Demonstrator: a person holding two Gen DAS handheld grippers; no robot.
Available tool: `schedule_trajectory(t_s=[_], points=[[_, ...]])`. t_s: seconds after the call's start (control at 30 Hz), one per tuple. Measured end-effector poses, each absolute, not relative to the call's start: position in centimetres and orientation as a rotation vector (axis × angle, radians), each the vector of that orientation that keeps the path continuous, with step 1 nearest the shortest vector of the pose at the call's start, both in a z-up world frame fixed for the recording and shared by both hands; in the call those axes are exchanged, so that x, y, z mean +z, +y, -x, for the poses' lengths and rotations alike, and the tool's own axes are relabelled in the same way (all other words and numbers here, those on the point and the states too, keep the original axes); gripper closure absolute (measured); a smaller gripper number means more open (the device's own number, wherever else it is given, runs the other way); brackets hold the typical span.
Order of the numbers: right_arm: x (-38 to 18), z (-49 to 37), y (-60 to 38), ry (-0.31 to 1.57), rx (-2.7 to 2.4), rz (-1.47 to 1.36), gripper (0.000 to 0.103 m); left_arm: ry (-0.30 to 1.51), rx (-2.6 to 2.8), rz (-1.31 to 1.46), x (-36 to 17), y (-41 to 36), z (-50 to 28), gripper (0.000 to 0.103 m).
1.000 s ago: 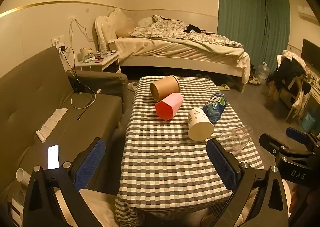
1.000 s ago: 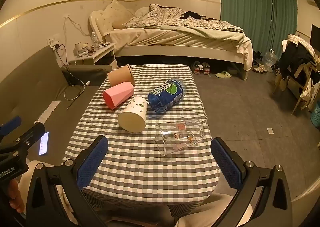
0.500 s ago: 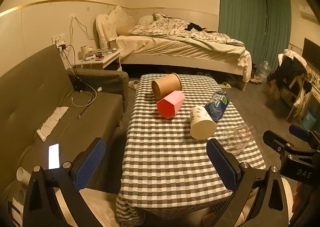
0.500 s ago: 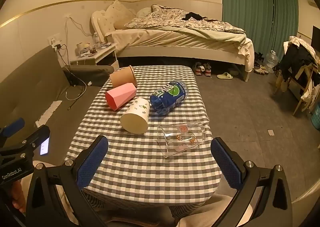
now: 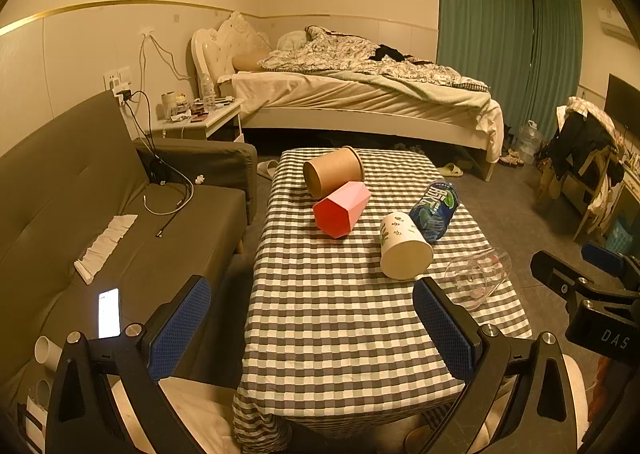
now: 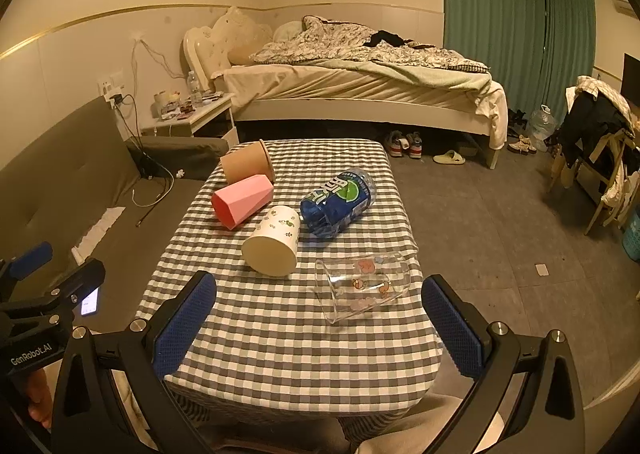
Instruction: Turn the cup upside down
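Note:
Several cups lie on their sides on a checked table [image 5: 332, 326] [image 6: 280, 350]: a brown paper cup [image 5: 333, 171] [image 6: 246, 167], a pink faceted cup [image 5: 341, 208] [image 6: 242, 201], a white printed cup [image 5: 404, 246] [image 6: 273, 241], a blue-labelled cup [image 5: 435, 209] [image 6: 338, 201] and a clear glass cup [image 5: 478, 272] [image 6: 362, 286]. My left gripper [image 5: 312, 328] is open and empty above the table's near edge. My right gripper [image 6: 318, 328] is open and empty, just short of the clear cup.
A grey sofa [image 5: 72, 214] with a lit phone [image 5: 109, 312], cables and tissues runs along the table's left. A bed [image 5: 360, 94] stands behind the table. A chair with clothes [image 5: 588, 158] stands at the right. Open floor [image 6: 500, 234] lies right of the table.
Both views have shifted slightly; the table and cups sit a little lower and closer in frame. Both grippers stay open and the cups have not moved.

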State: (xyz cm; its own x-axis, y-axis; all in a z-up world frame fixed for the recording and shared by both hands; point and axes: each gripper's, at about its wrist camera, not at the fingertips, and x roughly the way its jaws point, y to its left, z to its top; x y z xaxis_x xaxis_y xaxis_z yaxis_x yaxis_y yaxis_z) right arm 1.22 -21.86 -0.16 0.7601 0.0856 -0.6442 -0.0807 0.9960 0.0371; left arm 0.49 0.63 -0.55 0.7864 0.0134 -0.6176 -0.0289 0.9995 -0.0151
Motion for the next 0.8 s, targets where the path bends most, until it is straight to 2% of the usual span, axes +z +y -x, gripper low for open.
schedule_trajectory(t_s=[0.8], points=[[-0.12, -1.01, -22.02, 0.703, 0.095, -0.018, 0.000, 0.667, 0.023, 0.023, -0.59, 0.56, -0.51, 0.000]])
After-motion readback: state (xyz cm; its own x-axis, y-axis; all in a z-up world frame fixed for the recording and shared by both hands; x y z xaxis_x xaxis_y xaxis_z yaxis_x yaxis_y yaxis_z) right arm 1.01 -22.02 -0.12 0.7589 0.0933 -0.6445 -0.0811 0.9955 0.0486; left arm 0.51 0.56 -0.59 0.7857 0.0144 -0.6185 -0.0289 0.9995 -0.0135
